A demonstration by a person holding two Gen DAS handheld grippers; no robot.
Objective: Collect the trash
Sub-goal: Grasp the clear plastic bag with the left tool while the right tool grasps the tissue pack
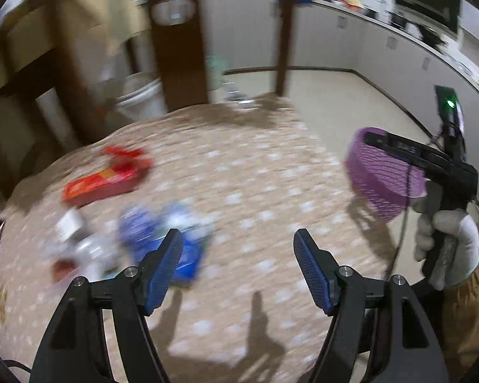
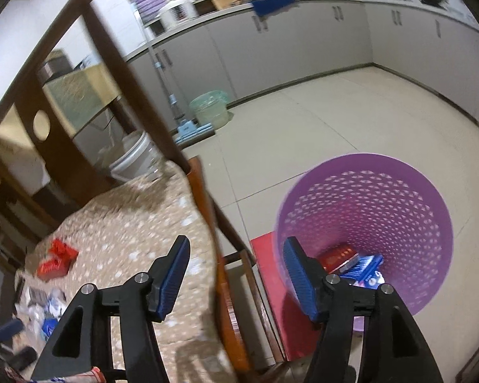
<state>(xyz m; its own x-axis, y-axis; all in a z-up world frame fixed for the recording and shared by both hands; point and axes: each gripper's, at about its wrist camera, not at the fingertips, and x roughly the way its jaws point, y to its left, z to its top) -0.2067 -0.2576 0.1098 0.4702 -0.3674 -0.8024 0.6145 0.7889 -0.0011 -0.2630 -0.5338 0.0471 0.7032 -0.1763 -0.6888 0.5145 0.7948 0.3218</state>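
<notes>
Purple bin (image 2: pixel 367 220) — right tool (image 2: pixel 236 274) overhead, agape

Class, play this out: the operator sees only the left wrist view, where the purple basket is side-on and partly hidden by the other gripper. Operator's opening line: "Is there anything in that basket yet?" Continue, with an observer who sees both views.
Observer: Yes. The right wrist view looks down into the purple basket; a red box and a blue packet lie at the bottom.
Operator: What is the basket standing on?
Observer: On the floor beside the table, partly on a red mat.
Operator: Is the right gripper carrying anything?
Observer: No. The right gripper is open and empty, above the table edge next to the basket.
</notes>
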